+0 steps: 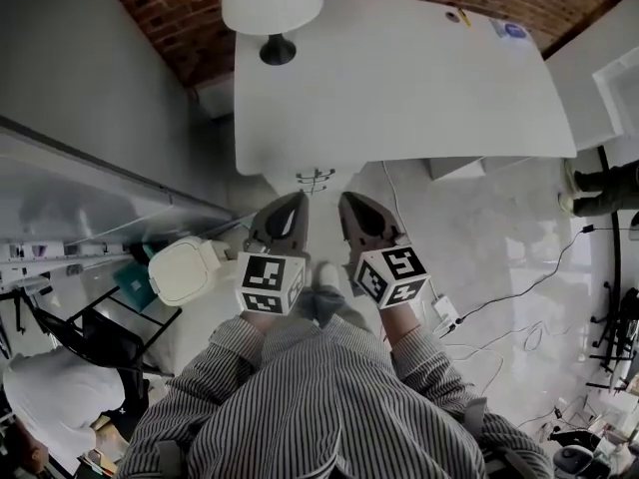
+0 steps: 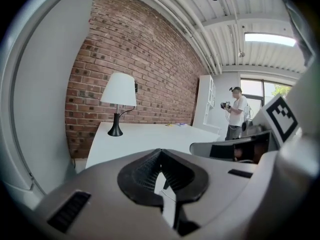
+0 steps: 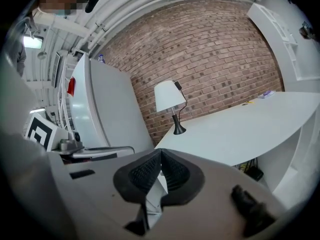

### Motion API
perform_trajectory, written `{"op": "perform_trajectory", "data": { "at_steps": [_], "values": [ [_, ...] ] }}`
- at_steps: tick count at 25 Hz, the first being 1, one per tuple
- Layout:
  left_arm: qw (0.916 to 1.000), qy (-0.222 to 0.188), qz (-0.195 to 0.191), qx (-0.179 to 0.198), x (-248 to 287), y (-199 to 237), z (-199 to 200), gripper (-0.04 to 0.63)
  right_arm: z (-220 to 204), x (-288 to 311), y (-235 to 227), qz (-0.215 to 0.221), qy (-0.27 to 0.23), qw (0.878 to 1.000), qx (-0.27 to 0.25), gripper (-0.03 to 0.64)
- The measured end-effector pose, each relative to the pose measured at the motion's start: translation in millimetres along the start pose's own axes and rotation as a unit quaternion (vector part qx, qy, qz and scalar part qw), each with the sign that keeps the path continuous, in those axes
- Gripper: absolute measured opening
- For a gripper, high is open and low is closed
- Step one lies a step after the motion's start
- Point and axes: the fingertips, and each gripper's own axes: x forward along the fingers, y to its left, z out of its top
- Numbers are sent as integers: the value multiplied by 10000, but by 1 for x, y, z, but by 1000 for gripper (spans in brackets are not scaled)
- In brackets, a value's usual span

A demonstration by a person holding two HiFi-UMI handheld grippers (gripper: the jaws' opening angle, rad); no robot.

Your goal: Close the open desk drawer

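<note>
A white desk (image 1: 399, 78) fills the top of the head view, with a white lamp (image 1: 272, 8) on its far left corner. Below the desk's front edge at the right a pale box-like part (image 1: 469, 166) juts out; it looks like the drawer, but I cannot see inside it. My left gripper (image 1: 297, 201) and right gripper (image 1: 346, 201) are side by side in front of the desk, short of its edge, tips toward it. Both are shut with nothing between the jaws. The left gripper (image 2: 160, 156) faces the desk (image 2: 150, 134); the right gripper (image 3: 160, 156) faces the desk (image 3: 240, 124) and the lamp (image 3: 169, 96).
A white lidded bin (image 1: 185, 269) and a black chair (image 1: 100, 337) stand at my left. Cables and a power strip (image 1: 446, 312) lie on the floor at the right. A person (image 2: 235, 111) stands beyond the desk by a white cabinet (image 2: 206, 104). A brick wall (image 3: 210, 59) backs the desk.
</note>
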Motion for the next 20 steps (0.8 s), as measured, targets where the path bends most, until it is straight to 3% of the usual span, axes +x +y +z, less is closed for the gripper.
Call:
{"op": "perform_trajectory", "data": {
  "at_steps": [8,20],
  "values": [
    [9993,2,-309,-213,-15,-15,13,12,24,-18,20,160,-97,9992,-345,17],
    [9971,-94,-722,-201,-23,-35,39,12,42,-32,37,223,-168,9977,-620,16]
  ]
}}
